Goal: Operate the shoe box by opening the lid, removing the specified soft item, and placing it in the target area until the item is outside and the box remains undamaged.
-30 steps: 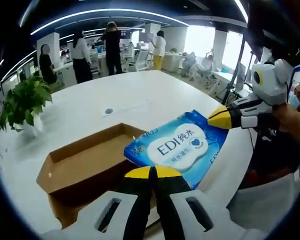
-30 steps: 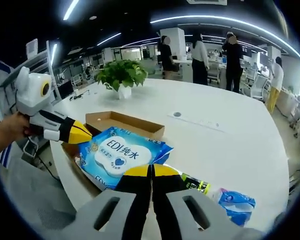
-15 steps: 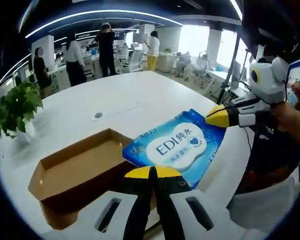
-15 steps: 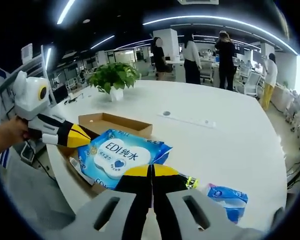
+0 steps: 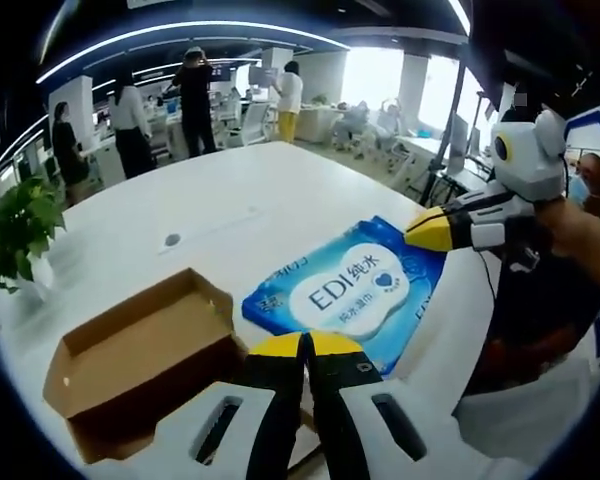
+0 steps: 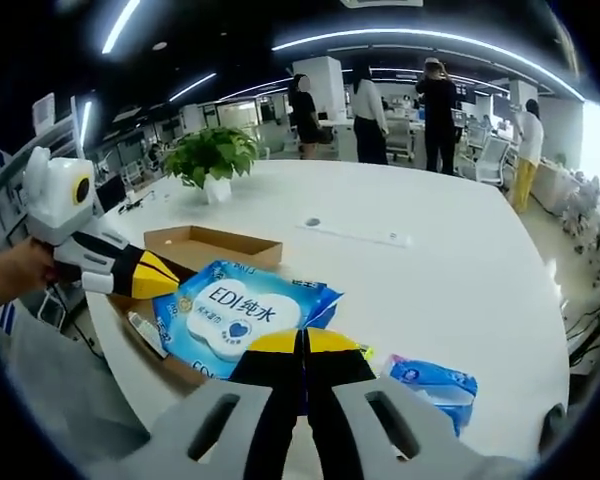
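A blue pack of wet wipes (image 5: 345, 290) with a white label hangs flat above the table, held at two opposite edges. My left gripper (image 5: 305, 345) is shut on its near edge, and my right gripper (image 5: 427, 231) comes in from the right, shut on the far corner. In the right gripper view the same pack (image 6: 235, 312) lies between my right gripper (image 6: 302, 342) and my left gripper (image 6: 160, 280). The open brown shoe box (image 5: 140, 350) sits to the left of the pack, its inside in shadow. In the right gripper view the box (image 6: 212, 245) lies behind and under the pack.
The white table (image 5: 240, 190) stretches far ahead. A second blue pack (image 6: 430, 385) lies on it at the right. A potted plant (image 6: 210, 155) stands beyond the box. People stand at desks in the background. A hand (image 5: 585, 235) holds the right gripper.
Both grippers have carried the wipes pack sideways, away from the box. The box now sits further left and lower in the left gripper view. Both jaws stay shut.
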Demonstrator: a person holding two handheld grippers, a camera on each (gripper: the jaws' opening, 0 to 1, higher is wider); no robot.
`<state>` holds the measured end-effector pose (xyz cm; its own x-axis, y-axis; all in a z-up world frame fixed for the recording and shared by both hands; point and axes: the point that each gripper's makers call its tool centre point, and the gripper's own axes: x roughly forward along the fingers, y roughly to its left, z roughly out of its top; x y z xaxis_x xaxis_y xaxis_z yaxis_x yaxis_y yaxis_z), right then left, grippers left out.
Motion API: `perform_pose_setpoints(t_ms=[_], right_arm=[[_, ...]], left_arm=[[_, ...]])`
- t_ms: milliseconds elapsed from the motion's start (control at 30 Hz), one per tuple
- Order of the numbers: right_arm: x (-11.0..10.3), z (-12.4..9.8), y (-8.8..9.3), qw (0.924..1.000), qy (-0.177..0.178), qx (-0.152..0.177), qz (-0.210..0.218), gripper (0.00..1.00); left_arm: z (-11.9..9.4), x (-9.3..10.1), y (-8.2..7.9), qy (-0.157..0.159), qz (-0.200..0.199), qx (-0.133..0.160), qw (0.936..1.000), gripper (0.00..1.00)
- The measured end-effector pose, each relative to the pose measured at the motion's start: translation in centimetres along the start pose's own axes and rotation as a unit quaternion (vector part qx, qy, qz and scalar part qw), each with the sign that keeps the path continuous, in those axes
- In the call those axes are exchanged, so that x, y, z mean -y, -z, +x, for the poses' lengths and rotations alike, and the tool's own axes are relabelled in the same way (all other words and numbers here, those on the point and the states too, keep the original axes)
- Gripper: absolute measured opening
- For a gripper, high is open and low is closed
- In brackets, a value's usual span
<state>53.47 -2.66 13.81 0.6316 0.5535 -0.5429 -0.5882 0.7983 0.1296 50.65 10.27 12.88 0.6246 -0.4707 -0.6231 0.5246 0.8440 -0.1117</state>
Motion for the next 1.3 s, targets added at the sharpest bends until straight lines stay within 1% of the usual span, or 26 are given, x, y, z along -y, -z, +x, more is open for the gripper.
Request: perform_pose_setpoints(t_ms=[167,300,433,633,700,900,933,1033,1300], right_arm=[[1.1,-0.2,0.6,1.0000,0.007,-0.006,0.001,0.00],[1.7,0.0,1.1,0.9999,0.013,-0.008,0.003,0.00],[2.4,0.6,1.8,0.9998,0.016,-0.010,0.009,0.00],[3.1,1.7,2.8,0.9997,0.015,-0.014,0.010,0.00],[3.4,2.2,3.3,0.9997,0.012,-0.020,0.008,0.00],[3.9,3.3,4.5,0.9993,0.009,-0.036,0.003,0.00],[4.1,3.5,4.8,0.9991,0.009,-0.040,0.005,0.00],[4.3,4.0,5.5,0.9988,0.007,-0.048,0.008,0.00],[5.1,5.3,7.1,0.9978,0.007,-0.064,0.014,0.00]], left_arm=[[1.1,0.7,-0.2,0.008,0.002,-0.001,1.0000,0.00],[1.8,0.9,-0.1,0.010,-0.003,-0.002,0.9999,0.00],[2.8,0.8,0.1,0.009,0.003,-0.004,0.9999,0.00],[3.9,0.5,0.7,0.007,0.011,-0.017,0.9998,0.00],[4.4,0.5,1.1,0.007,0.018,-0.028,0.9994,0.00],[5.7,0.2,2.0,0.007,0.019,-0.048,0.9986,0.00],[5.9,0.2,2.0,0.008,0.017,-0.051,0.9985,0.00],[6.6,0.2,2.5,0.009,0.026,-0.065,0.9975,0.00],[8.4,-0.1,3.7,0.009,0.038,-0.092,0.9949,0.00]])
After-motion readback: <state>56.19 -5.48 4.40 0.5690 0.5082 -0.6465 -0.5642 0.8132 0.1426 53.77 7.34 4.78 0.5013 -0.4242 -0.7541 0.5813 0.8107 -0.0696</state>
